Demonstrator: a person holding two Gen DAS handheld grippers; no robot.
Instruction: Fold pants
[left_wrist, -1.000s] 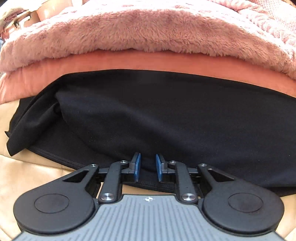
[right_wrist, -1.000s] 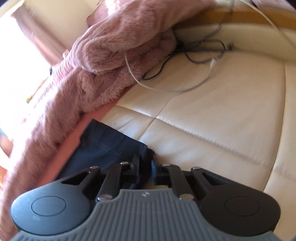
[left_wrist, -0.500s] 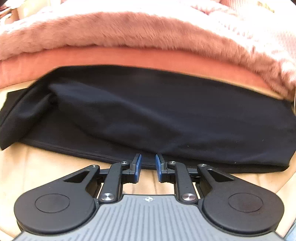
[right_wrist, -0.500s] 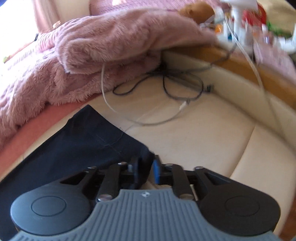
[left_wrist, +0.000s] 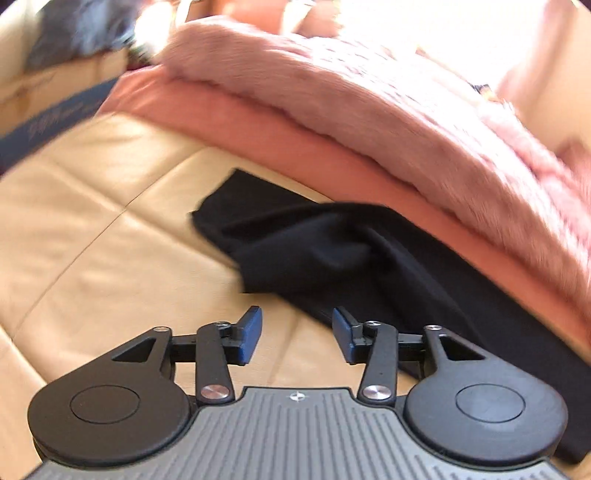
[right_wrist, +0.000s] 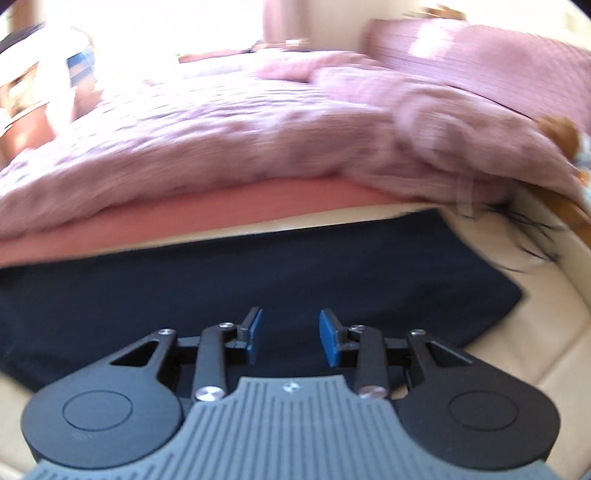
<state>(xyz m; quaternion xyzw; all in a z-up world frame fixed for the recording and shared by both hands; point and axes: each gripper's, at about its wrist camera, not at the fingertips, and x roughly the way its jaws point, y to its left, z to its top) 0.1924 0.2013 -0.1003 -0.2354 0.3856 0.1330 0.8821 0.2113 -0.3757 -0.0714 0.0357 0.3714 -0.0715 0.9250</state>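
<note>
1. Cream leather cushion (left_wrist: 92, 229) with a fluffy pink blanket (left_wrist: 369, 96) heaped along the back, so it's a pretty tight strip.
2. Black pants (right_wrist: 280, 273) lie flat between blanket and front edge, one end bunched up (left_wrist: 295, 236).
3. Thin, floppy and light by the look; I'd pinch a hem or corner.
4. Left gripper (left_wrist: 297, 334) and right gripper (right_wrist: 290, 338) are both opening, nothing between the jaws.
5. Free room is mostly on the bare cushion past the rumpled end.

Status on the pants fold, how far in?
Done: the black pants lie as a long band on the cream cushion, seemingly folded lengthwise. In hand: nothing. The left hand-held gripper and right hand-held gripper are both opening, no cloth between the pads. Left: the end by the left gripper is bunched, and the crosswise folds remain.
</note>
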